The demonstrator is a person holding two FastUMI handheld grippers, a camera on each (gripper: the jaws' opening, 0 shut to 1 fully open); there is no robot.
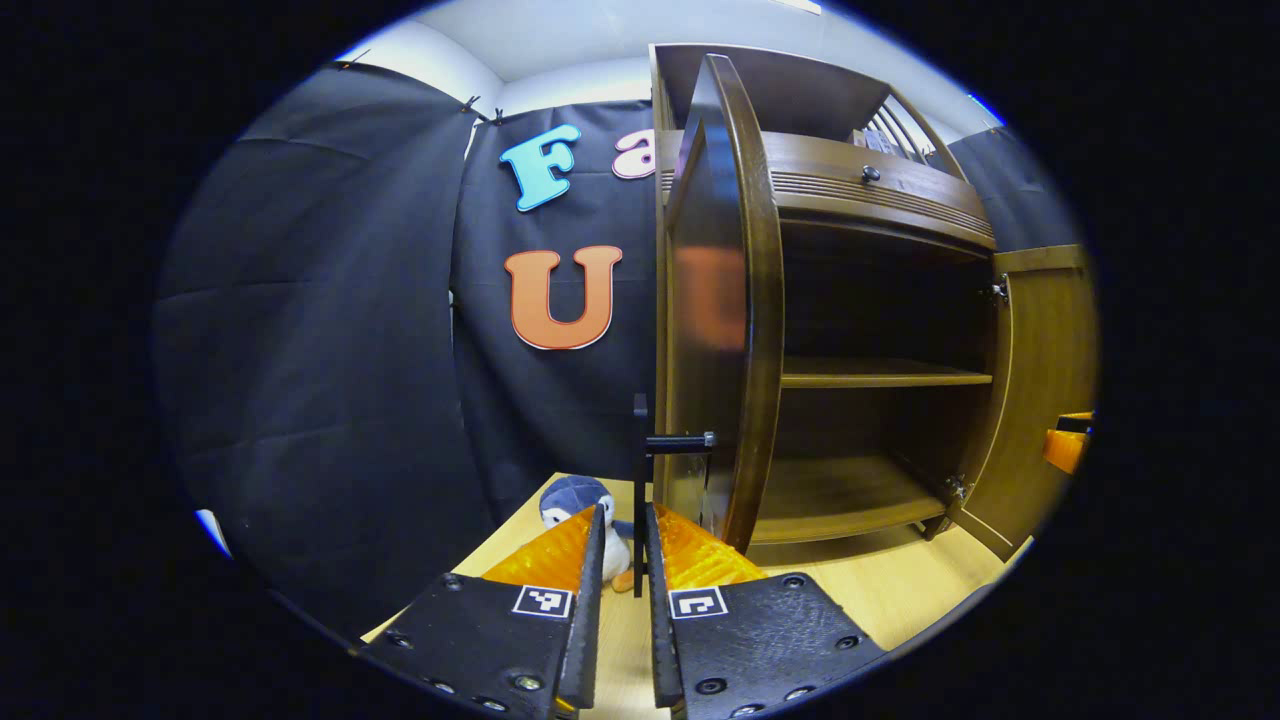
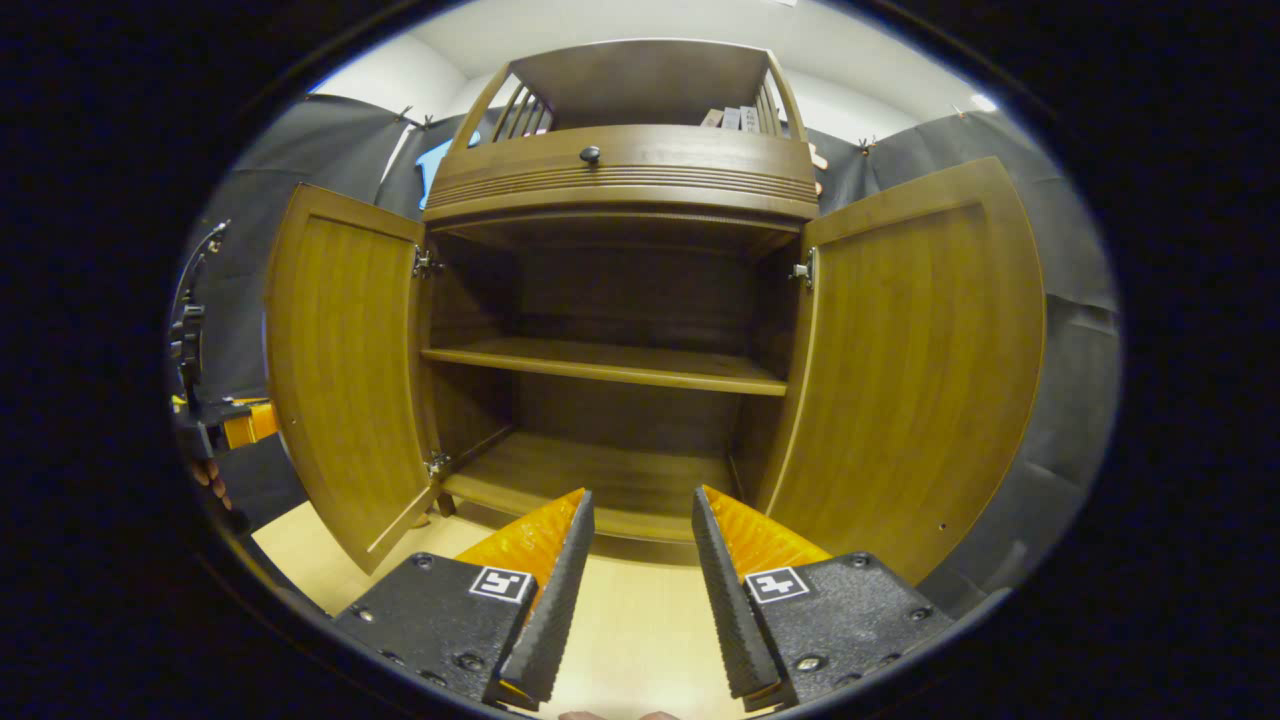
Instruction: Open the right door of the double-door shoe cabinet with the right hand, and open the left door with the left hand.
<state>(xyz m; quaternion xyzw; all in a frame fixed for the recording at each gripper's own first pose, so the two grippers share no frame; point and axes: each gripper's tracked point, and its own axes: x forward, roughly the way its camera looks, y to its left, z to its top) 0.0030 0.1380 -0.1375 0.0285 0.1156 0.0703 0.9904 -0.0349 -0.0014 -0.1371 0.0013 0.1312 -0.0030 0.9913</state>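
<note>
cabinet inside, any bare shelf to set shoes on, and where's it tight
Both levels look bare: the middle shelf and the bottom board, bordered by the open left door and right door. It is tight by the left door's handle, where the left hand-held gripper and a stuffed penguin crowd.

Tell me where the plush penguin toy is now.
In the left gripper view, the plush penguin sits on the pale floor beside the open left door of the cabinet, just beyond the left gripper.
</note>
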